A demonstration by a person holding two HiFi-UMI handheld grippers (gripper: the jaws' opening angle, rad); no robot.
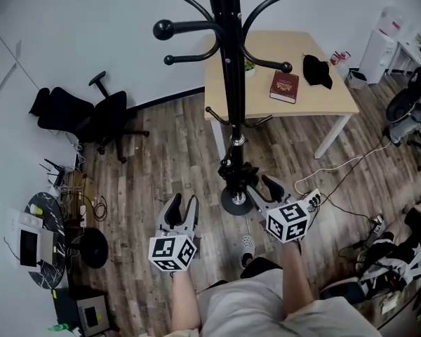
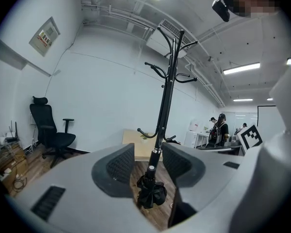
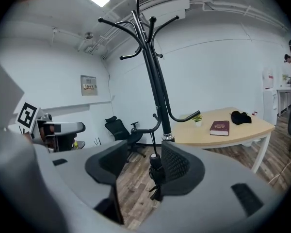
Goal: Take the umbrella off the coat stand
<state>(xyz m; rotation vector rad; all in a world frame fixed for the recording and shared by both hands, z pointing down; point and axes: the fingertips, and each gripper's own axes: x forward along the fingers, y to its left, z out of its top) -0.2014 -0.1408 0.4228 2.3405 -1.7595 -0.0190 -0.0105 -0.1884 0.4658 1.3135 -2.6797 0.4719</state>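
Folded umbrella (image 3: pixel 157 171) hangs upright against the coat stand (image 1: pixel 228 62) pole, handle up, bunched canopy down. Its thin strap (image 3: pixel 151 141) runs up to a low hook (image 3: pixel 146 129). Long axis is vertical, parallel to the pole.

Right gripper (image 1: pixel 265 189): jaws wide apart, nothing held. In the right gripper view the umbrella sits dead ahead in the gap, crowding the right-hand pad (image 3: pixel 177 165). Whether it touches is unclear. The handle is level with the jaw tips, and the hook is above and slightly left of them.

Left gripper (image 1: pixel 182 206): also wide and empty. In the left gripper view the umbrella (image 2: pixel 152 192) lines up between the jaws but lies well ahead of them and low. In the head view it sits ahead and to that gripper's right.

Judgement: the right gripper is clearly nearer, so the grab is its job. It should close across the vertical body just under the handle, then lift so the strap slides up off the hook end. A pull straight back would likely snag the strap on the hook.
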